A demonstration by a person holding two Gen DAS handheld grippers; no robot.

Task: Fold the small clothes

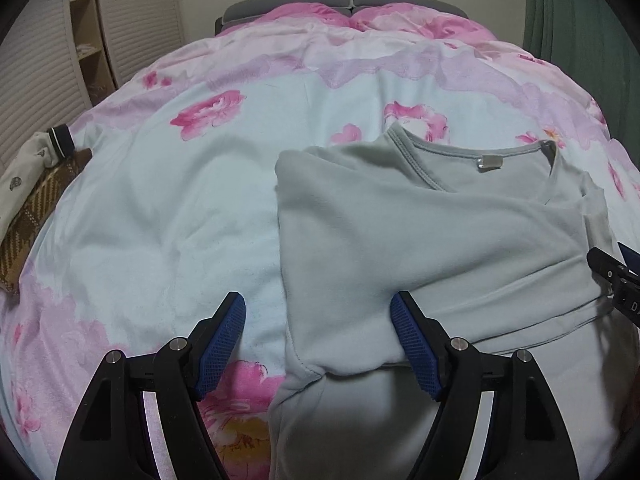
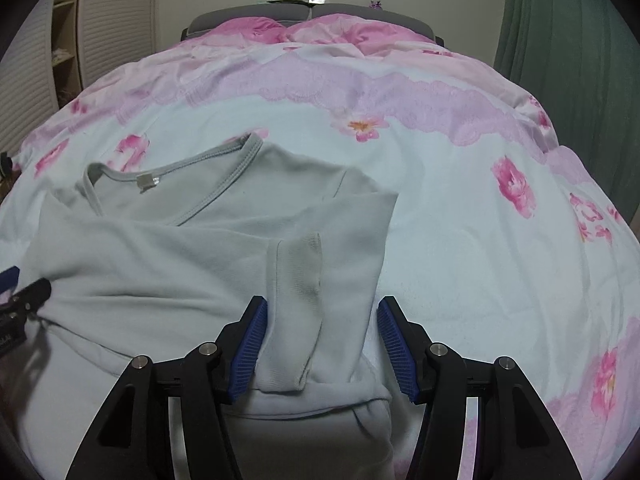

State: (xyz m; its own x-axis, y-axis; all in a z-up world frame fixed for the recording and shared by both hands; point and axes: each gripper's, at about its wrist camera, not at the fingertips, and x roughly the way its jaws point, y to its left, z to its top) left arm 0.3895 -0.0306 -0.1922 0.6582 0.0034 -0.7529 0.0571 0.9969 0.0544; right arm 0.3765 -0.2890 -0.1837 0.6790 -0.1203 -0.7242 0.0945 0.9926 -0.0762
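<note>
A small pale grey long-sleeved top [image 1: 420,232] lies on the floral bed cover [image 1: 168,208], neckline away from me, both sleeves folded across its front. My left gripper [image 1: 318,320] is open and straddles the top's left folded edge near the bottom. In the right wrist view the top [image 2: 168,264] fills the lower left, and a ribbed sleeve cuff [image 2: 302,264] lies over it. My right gripper [image 2: 320,324] is open with that sleeve and the top's right edge between its blue pads [image 2: 250,344]. Each gripper shows at the edge of the other's view.
A cream garment and brown plaid cloth [image 1: 36,196] lie at the bed's left edge. Pink pillows and a grey headboard [image 1: 344,4] stand at the far end. Slatted wardrobe doors [image 1: 36,80] are on the left, a green curtain [image 2: 568,40] on the right.
</note>
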